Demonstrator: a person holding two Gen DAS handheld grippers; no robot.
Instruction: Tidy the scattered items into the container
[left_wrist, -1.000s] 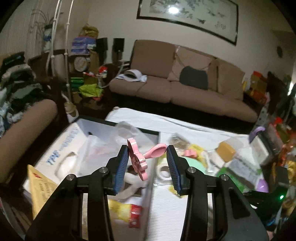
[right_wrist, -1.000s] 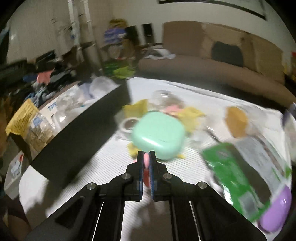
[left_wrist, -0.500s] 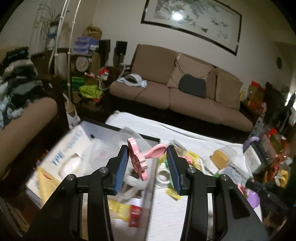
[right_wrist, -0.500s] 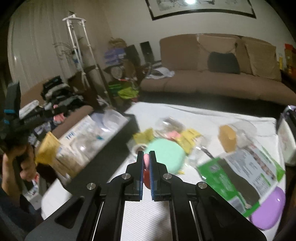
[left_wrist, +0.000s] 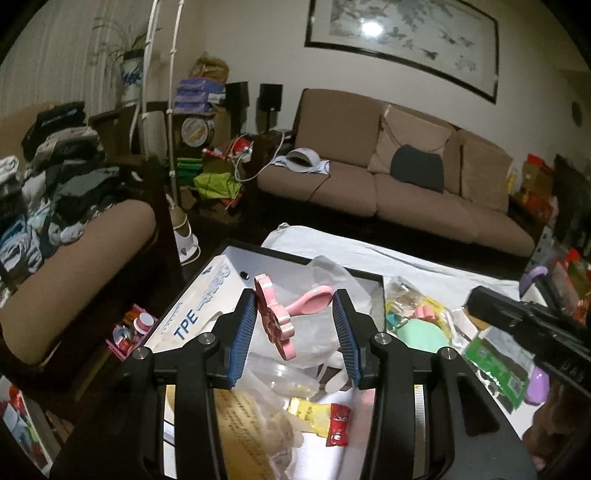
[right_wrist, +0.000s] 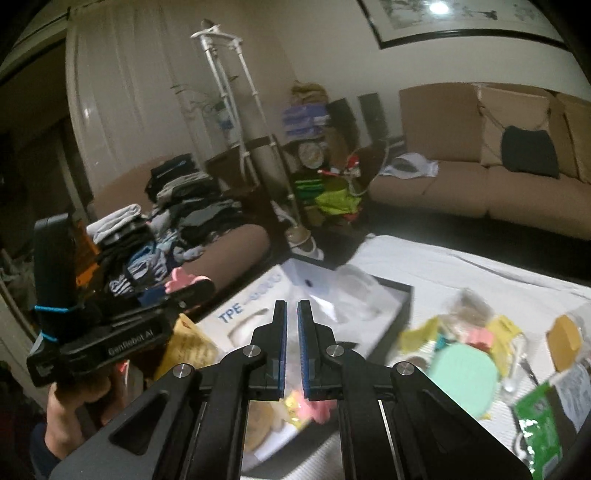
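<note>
I see my 2 matte-black plastic grippers, left (left_wrist: 299, 332) and right (right_wrist: 291, 347), with ribbed blue pads (left_wrist: 242, 338), silver screws (left_wrist: 206, 338), "GenRobot.AI" lettering and blue cable ties.

Left claw (left_wrist: 295, 332) clamped partway (tilted downward), right claw (right_wrist: 291, 347) shut

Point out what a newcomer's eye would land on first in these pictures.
The pink flower-shaped toy clamped between the blue pads of the left gripper stands out first, at the centre of the left wrist view. Behind it lies the black-rimmed box, crammed with packets and plastic bags. To the right, a mint-green case sits among bright scattered items on the white-covered table.
</note>
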